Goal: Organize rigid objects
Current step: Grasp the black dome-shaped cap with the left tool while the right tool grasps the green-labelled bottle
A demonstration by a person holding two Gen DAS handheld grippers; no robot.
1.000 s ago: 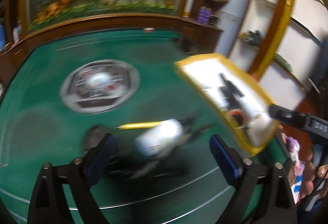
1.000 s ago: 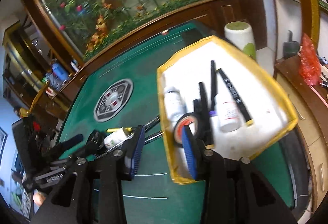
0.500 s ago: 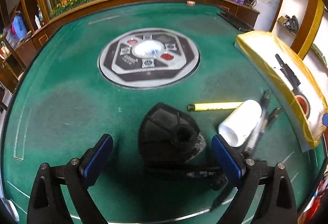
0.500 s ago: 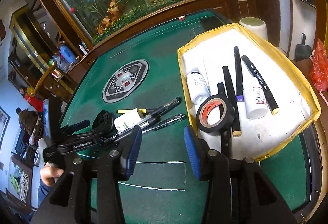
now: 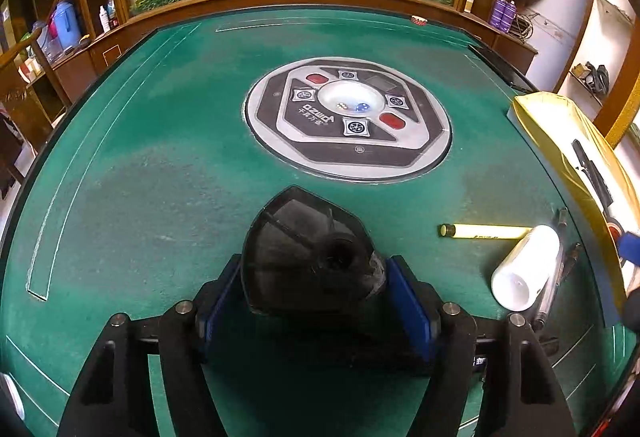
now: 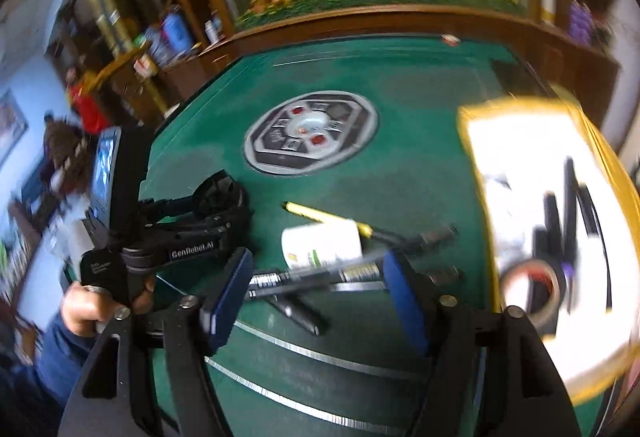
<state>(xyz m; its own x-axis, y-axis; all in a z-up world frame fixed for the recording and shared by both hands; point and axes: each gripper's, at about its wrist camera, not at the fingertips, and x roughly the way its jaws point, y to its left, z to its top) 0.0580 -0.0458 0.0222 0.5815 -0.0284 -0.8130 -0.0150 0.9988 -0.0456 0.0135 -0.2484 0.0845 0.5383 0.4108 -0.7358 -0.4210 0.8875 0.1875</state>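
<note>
The left wrist view is sharp and evenly lit by soft indoor light, with a pale sheen on the green table felt (image 5: 168, 165) at centre, a weak shadow under the black object in the lower middle, and strong fisheye bending that curves the table rim and leaves black corners. The right wrist view is smeared by motion blur, worst along the top and right, where the yellow-rimmed tray (image 6: 472, 141) blows out to near white glare. There, only the blue finger pads (image 6: 230, 289) at the bottom stay fairly crisp.
</note>
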